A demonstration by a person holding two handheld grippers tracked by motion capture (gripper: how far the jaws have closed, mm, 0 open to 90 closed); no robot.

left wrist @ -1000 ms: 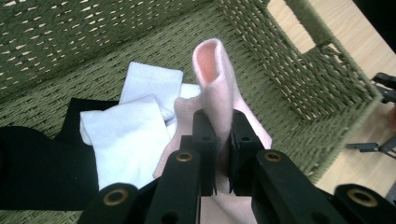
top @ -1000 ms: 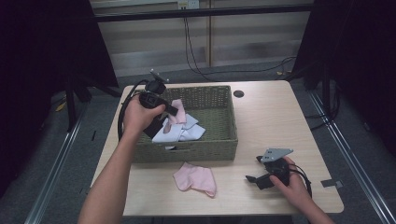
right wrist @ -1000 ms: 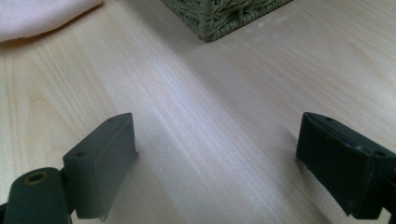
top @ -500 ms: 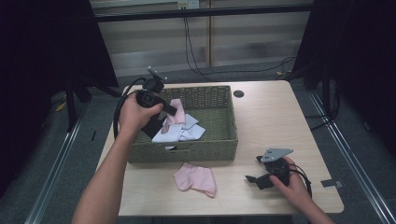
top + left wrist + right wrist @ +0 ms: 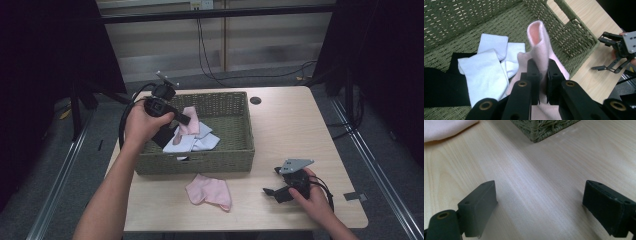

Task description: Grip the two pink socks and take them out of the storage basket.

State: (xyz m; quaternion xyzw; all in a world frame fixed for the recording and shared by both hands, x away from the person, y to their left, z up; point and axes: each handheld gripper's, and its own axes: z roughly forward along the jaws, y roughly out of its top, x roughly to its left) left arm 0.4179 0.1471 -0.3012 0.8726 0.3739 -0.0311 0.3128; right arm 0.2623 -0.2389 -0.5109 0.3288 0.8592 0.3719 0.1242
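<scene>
L gripper pinching pink sock over basket; R gripper idle w/ jaws spread.

Left gripper (image 5: 541, 75) clamps the pink sock (image 5: 540, 45) inside the green woven basket (image 5: 240, 150), sock upright betw. the jaws. Basket also holds white socks (image 5: 486, 67) on a black cloth (image 5: 441, 87). Second pink sock (image 5: 210, 191) lies on table (image 5: 300, 130) just in front of basket. Right gripper (image 5: 272, 192) rests on table, nothing betw. jaws.

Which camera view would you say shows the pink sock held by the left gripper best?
The left gripper view: the pink sock stands up close, pinched in the left gripper above the white socks. In the high view it is small and partly behind the hand.
</scene>
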